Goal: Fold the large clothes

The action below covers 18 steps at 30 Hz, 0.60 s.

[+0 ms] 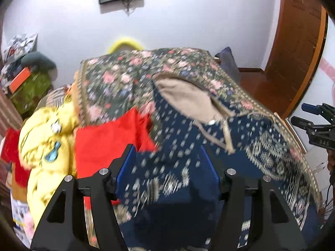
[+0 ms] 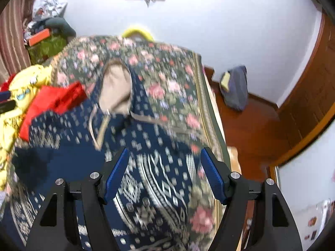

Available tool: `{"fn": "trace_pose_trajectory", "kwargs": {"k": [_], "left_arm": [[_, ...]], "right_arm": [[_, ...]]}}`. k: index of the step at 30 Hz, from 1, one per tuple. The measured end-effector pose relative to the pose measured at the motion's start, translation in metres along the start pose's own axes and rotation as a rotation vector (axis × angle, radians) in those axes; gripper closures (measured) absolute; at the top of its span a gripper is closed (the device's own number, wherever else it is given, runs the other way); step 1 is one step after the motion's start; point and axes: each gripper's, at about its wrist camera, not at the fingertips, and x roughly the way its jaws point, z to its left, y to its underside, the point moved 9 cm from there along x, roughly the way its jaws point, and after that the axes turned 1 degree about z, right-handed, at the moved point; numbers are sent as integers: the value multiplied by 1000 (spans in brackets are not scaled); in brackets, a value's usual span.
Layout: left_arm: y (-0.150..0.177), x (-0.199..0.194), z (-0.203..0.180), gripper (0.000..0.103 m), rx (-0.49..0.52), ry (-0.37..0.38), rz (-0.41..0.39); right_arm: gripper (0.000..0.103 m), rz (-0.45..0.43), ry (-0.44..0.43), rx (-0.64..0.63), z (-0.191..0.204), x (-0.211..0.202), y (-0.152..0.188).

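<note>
Nearest the lens, the left gripper (image 1: 167, 159) and right gripper (image 2: 164, 163) both stand with jaws apart, empty, above a navy patterned hooded garment (image 2: 146, 146). It lies mid-frame on a floral bedspread (image 2: 167, 79), red cloth (image 1: 108, 138) at left.

**Materials and Surface Finish**

The navy patterned garment (image 2: 159, 146) is matt woven cloth; its neck opening shows a plain beige lining (image 2: 115, 87). The floral bedspread (image 1: 117, 77) is matt printed fabric with a woven border. The red cloth (image 1: 108, 138) has a slight sheen. The yellow garment (image 1: 46, 138) looks soft and matt. Each gripper frame is matt black plastic with bright metal pins (image 2: 235, 174); the finger pads (image 2: 213, 173) are blue and ribbed. The door (image 1: 293, 58) and floor (image 2: 251, 125) are glossy brown wood. The wall (image 1: 188, 21) is smooth and matt.
</note>
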Motion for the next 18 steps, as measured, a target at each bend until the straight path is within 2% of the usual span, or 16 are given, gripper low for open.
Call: {"fn": "trace_pose_trajectory", "kwargs": {"k": [4,7,12,18], "left_arm": [[-29,32,-16,36,27,0,3],[-37,65,-20,36,38,-7,44],[-42,126,-20,36,2,15,134],[-31,197,-9,36,-193,121,266]], "right_arm": [[28,-54,-16,-5,10,7,-30],[26,-49,-30,-2,17,26,-44],[26,59,-107,39,37,85,-54],[26,197,-170,116,48,152,-49]]}}
